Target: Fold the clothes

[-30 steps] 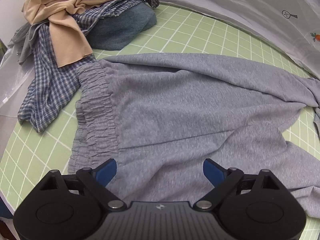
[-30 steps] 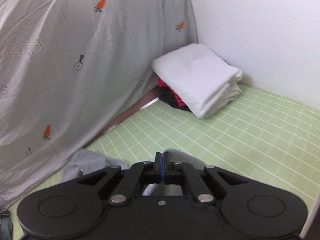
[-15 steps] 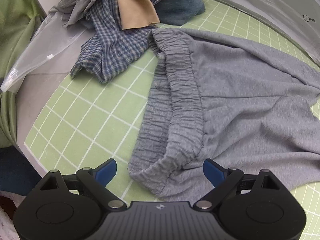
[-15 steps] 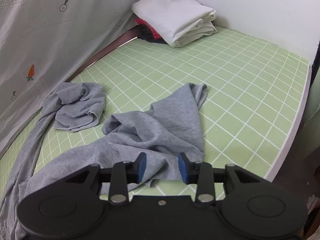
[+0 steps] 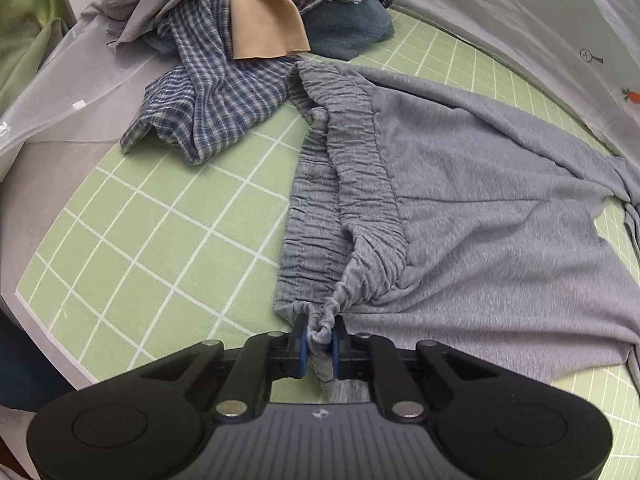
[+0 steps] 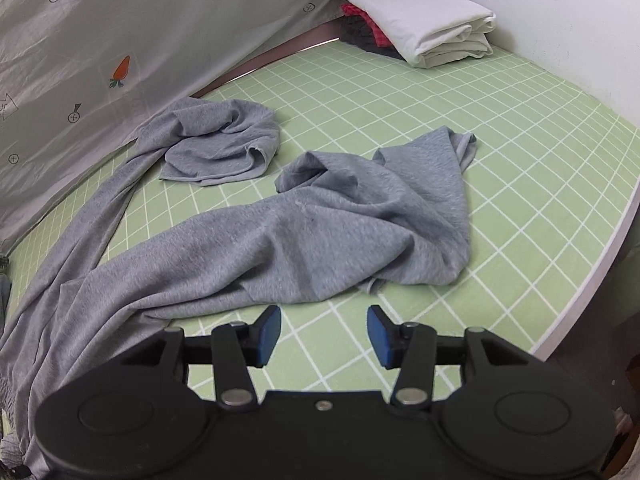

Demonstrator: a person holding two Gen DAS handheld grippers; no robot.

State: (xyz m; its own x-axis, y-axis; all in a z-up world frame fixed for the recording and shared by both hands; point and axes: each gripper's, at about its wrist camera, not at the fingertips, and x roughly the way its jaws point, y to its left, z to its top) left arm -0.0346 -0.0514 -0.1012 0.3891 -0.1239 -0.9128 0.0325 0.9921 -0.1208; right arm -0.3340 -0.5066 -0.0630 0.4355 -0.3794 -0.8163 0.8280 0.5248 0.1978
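Note:
Grey sweatpants [image 5: 480,184] lie spread on the green grid mat [image 5: 160,240]. My left gripper [image 5: 320,346] is shut on the near corner of their gathered elastic waistband [image 5: 352,184], bunching the fabric between the blue pads. In the right wrist view the two crumpled trouser legs [image 6: 304,224] run across the mat, one leg end [image 6: 224,140] folded over near the curtain. My right gripper [image 6: 324,334] is open and empty, just in front of the nearer leg's edge, above bare mat.
A pile of unfolded clothes, with a blue checked shirt [image 5: 216,84], a tan garment [image 5: 264,28] and denim [image 5: 348,28], lies beyond the waistband. A folded white stack [image 6: 420,12] sits in the far corner. A grey carrot-print curtain [image 6: 100,40] borders the mat. The mat's edge [image 6: 592,280] drops off at right.
My left gripper has closed on the waistband corner, having been open. My right gripper, shut a second ago, has opened wider and now hangs low before the trouser leg.

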